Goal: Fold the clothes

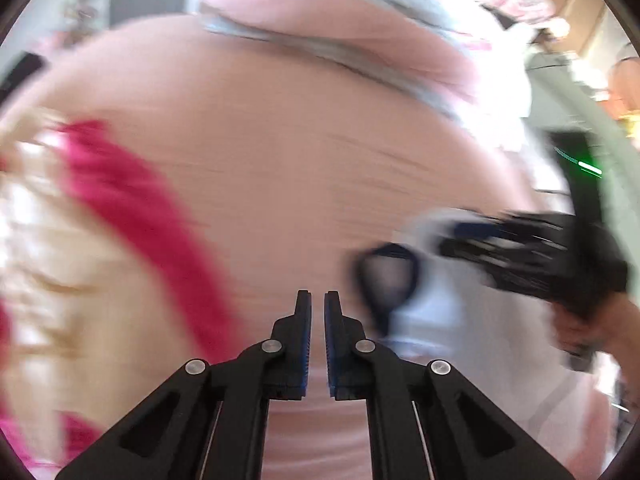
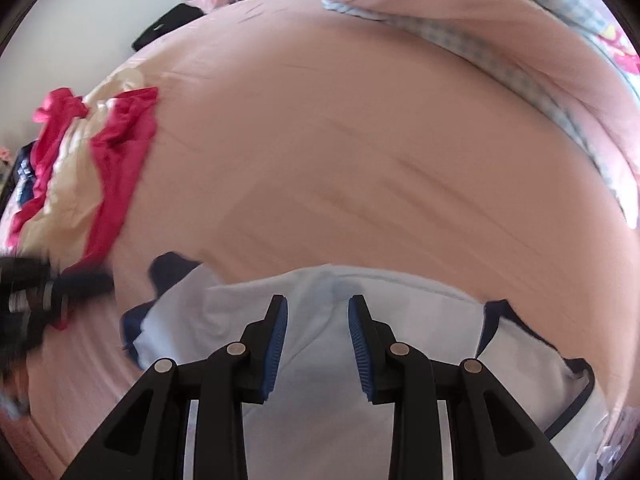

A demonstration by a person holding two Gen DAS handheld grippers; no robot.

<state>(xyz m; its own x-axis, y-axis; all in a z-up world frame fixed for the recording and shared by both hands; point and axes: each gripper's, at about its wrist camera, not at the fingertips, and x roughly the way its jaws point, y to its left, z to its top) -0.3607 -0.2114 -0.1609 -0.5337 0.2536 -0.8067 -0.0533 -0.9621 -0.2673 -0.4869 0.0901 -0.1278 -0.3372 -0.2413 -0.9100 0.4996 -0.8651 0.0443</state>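
Note:
A white shirt with navy trim (image 2: 320, 320) lies on the pink bed sheet (image 2: 340, 140) right under my right gripper (image 2: 317, 304), which is open and empty above it. In the blurred left wrist view the same shirt (image 1: 432, 304) lies to the right, with its navy collar opening. My left gripper (image 1: 318, 300) is nearly closed with a thin gap, holds nothing, and hovers over bare sheet (image 1: 260, 152) left of the shirt. The right gripper (image 1: 532, 252) shows there as a black blur held by a hand. The left gripper (image 2: 36, 300) shows as a dark blur at the right wrist view's left edge.
A crumpled red and cream garment pile (image 2: 88, 160) lies on the left of the bed, also in the left wrist view (image 1: 120, 216). A pink quilt with blue checked lining (image 2: 520, 60) is bunched along the far side. A black item (image 2: 168, 24) lies at the far corner.

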